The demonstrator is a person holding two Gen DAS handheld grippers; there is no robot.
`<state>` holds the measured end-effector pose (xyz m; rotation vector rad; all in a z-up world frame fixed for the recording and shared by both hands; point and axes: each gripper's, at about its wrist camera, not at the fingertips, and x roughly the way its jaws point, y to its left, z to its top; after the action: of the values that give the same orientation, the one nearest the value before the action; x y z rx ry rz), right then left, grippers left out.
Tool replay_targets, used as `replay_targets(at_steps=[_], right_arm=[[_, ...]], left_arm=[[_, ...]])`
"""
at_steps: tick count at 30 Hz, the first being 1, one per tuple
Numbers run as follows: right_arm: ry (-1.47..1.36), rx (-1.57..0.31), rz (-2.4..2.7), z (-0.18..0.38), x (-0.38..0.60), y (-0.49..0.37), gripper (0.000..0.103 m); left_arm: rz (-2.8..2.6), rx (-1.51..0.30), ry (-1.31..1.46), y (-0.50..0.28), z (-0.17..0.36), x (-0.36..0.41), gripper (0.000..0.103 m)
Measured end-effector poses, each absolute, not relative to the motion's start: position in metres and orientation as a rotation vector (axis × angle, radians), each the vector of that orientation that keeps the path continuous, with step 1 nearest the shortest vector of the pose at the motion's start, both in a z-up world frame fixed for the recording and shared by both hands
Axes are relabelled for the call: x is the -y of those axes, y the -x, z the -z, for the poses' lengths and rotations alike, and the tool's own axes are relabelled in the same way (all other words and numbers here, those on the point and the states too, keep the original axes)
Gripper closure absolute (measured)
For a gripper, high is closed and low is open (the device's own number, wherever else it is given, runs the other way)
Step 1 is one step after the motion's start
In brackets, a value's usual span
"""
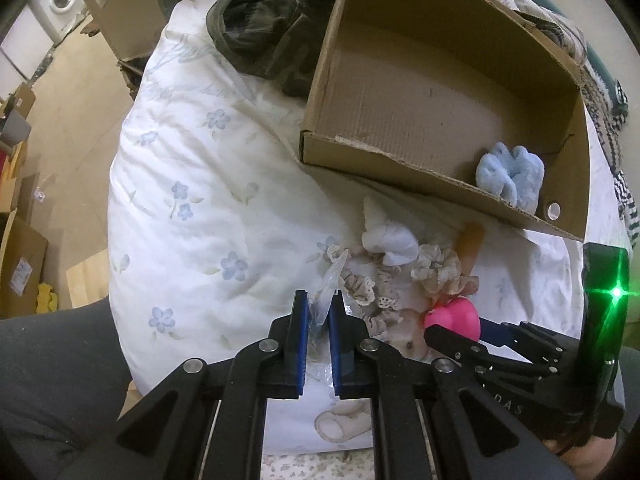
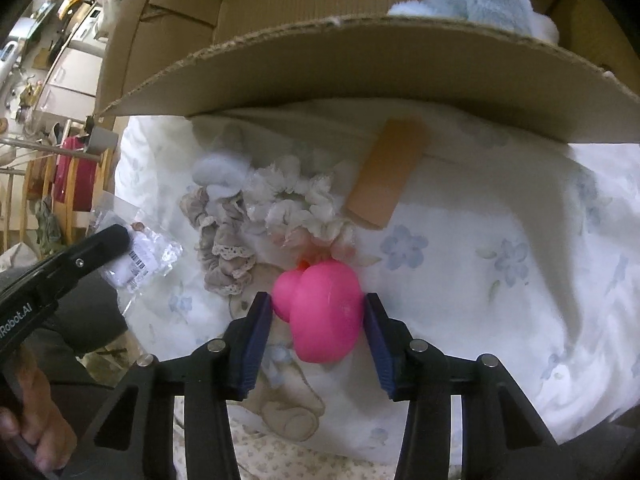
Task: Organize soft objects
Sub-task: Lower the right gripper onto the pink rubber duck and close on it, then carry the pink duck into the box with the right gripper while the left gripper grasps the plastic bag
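My left gripper (image 1: 319, 300) is shut on a clear plastic bag (image 1: 326, 300) just above the white floral quilt (image 1: 200, 184); the bag also shows in the right wrist view (image 2: 140, 256). My right gripper (image 2: 318, 304) is shut on a pink rubber duck (image 2: 326, 312), which shows in the left wrist view too (image 1: 454, 318). Several frilly scrunchies (image 2: 272, 208) and a pale blue cloth (image 2: 216, 174) lie in a pile ahead of both grippers. An open cardboard box (image 1: 400, 168) holds a light blue plush (image 1: 510, 178).
A tan sponge-like block (image 2: 386, 172) lies by the box's front wall (image 2: 360, 68). A camouflage garment (image 1: 264, 28) lies behind the box on the left. The floor with cardboard boxes (image 1: 20, 256) is off the bed's left edge.
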<state>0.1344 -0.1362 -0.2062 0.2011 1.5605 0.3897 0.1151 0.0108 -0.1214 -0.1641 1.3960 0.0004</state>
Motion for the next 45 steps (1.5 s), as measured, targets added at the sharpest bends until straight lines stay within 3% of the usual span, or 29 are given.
replay_targets(at_steps=[26,45], right_arm=[[-0.341,-1.448,-0.459,0.148,0.181,-0.115,0.055],[-0.431,-1.065,-0.485,0.020,0.237,-0.123,0.055]], left_arm=[[-0.063,-1.219,0.126,-0.106,0.078,-0.023,0.094],[0.010,-1.062,0.168,-0.120,0.002,-0.021,0.094]])
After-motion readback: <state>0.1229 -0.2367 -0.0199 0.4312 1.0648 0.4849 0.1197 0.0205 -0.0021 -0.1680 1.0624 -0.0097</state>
